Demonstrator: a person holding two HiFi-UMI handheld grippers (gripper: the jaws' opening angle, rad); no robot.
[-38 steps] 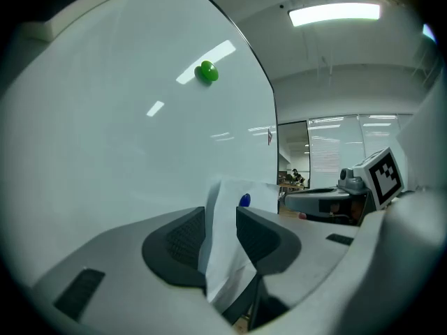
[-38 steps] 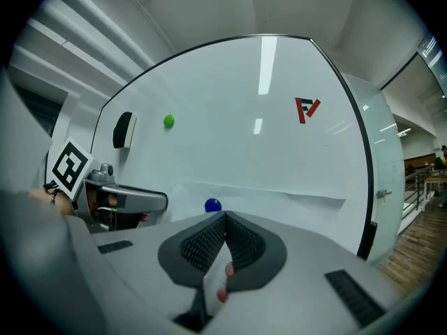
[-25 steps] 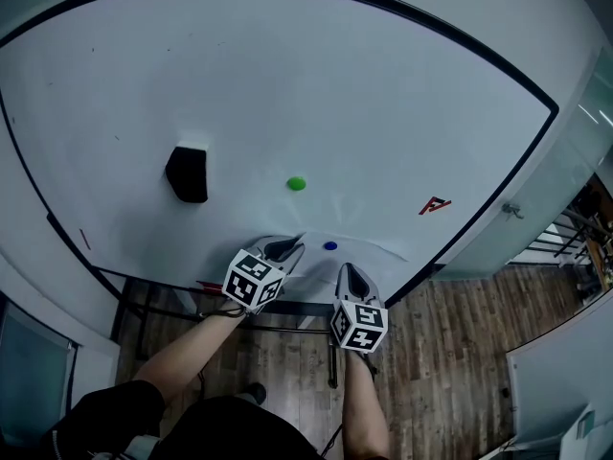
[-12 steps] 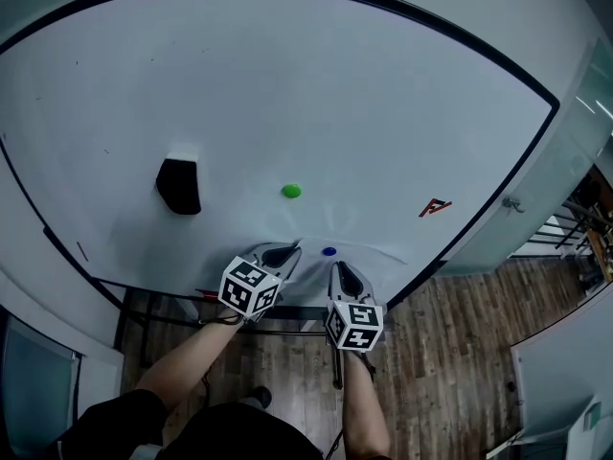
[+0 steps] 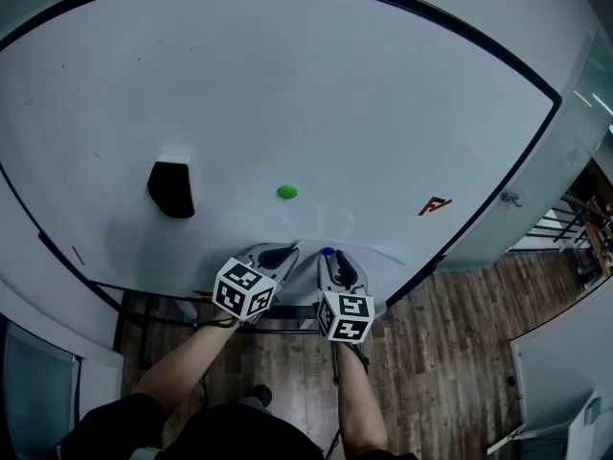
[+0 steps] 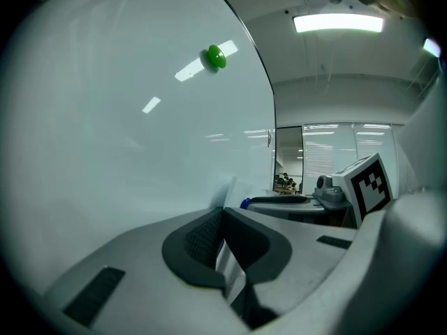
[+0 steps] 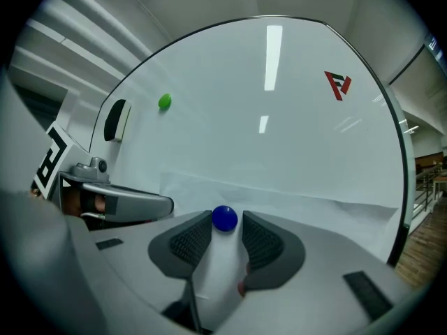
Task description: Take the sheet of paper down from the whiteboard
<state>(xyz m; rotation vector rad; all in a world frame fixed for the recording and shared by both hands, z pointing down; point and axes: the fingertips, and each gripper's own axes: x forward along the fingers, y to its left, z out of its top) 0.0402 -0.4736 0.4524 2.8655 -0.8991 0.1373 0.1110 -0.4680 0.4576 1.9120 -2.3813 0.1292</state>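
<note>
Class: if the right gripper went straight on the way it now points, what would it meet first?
Probably the blue magnet: it sits just ahead, between the tips of the right gripper, whose jaws have just been opening. Behind it lie the paper and whiteboard.

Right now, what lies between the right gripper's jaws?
A blue magnet on the paper, shown in the right gripper view. The right gripper's jaws have just been opening.

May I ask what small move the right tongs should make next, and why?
Probably close the right tongs, whose jaws have just been opening, on the blue magnet between them; it pins the sheet, which the left tongs already pinch.
</note>
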